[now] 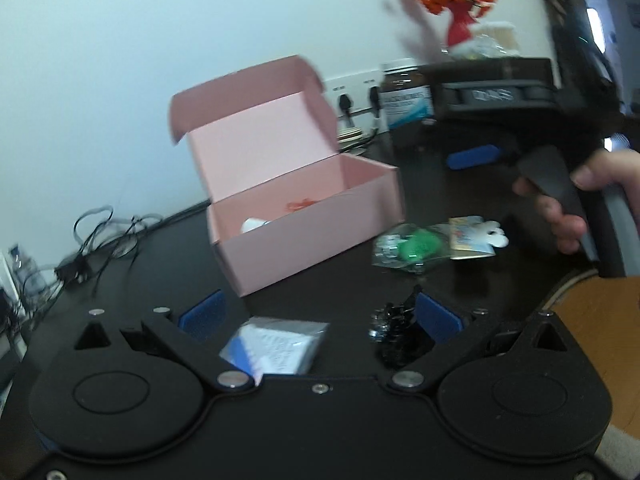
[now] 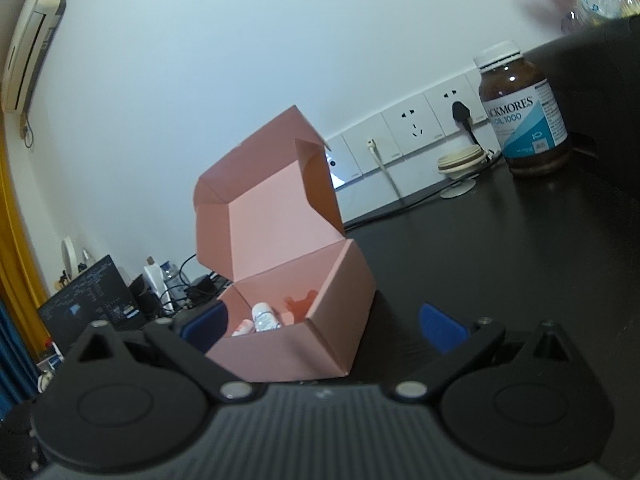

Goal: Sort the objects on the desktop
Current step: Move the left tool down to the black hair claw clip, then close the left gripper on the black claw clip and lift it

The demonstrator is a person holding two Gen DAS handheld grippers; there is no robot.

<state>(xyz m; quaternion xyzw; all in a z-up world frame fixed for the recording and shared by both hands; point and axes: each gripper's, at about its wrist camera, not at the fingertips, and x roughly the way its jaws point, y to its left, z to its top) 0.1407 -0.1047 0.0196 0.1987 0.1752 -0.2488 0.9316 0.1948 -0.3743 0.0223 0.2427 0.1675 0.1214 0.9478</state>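
An open pink box stands on the dark desk with its lid up; it also shows in the right wrist view, holding a small white bottle and an orange item. My left gripper is open above a flat packet with blue and white print, with a shiny black crinkled object by its right finger. A green item in clear wrap and a card with a white flower shape lie right of the box. My right gripper is open, close in front of the box.
A brown supplement bottle stands at the back right by wall sockets. A red vase with orange flowers sits on a black case. Cables lie at the left. The hand holding the right gripper is at the right.
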